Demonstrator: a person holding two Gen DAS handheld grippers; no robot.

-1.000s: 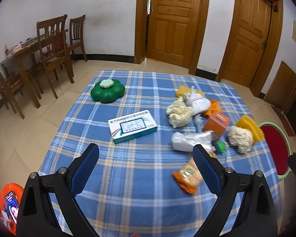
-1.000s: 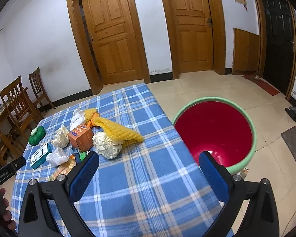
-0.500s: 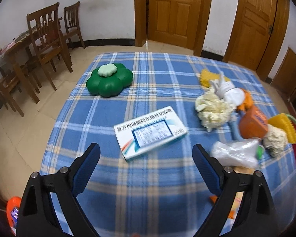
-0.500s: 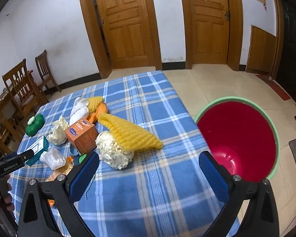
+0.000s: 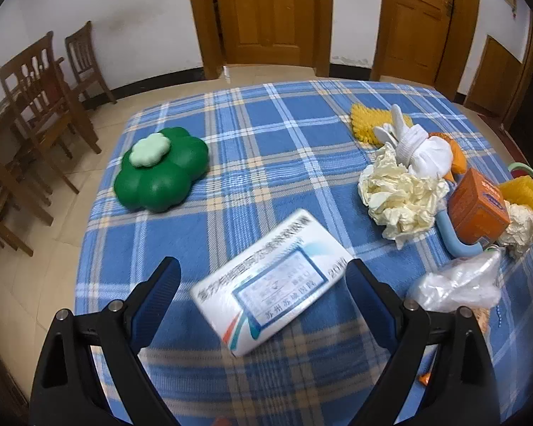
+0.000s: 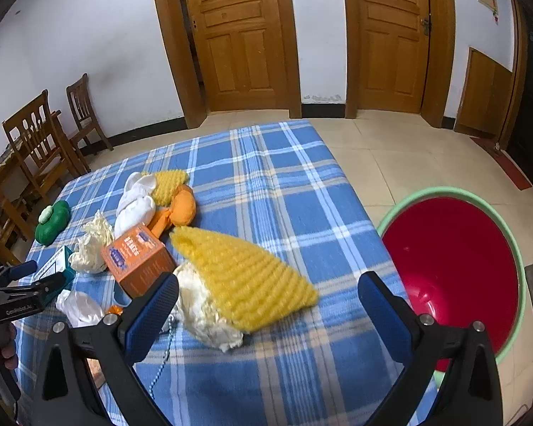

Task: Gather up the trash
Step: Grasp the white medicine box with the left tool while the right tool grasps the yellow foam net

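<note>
My left gripper (image 5: 263, 284) is open and empty, its jaws on either side of a white medicine box (image 5: 272, 284) lying on the blue plaid table (image 5: 266, 149). My right gripper (image 6: 266, 300) is open and empty, just in front of a yellow foam net (image 6: 245, 273) that lies on crumpled white paper (image 6: 206, 314). An orange carton (image 6: 136, 257), a white cloth bundle (image 6: 135, 207), crumpled cream paper (image 5: 401, 197) and a clear plastic bag (image 5: 458, 285) lie between them. The red bin with a green rim (image 6: 455, 269) stands on the floor to the right of the table.
A green flower-shaped object (image 5: 161, 168) sits at the table's far left. Wooden chairs (image 5: 42, 106) stand left of the table. Wooden doors (image 6: 241, 35) are at the back. A bead chain (image 6: 161, 358) trails near the table's front. The left gripper shows in the right wrist view (image 6: 21, 284).
Both grippers moved forward and lower. The left closed in on the white medicine box, which now lies between its jaws. The right came up to the yellow foam net.
</note>
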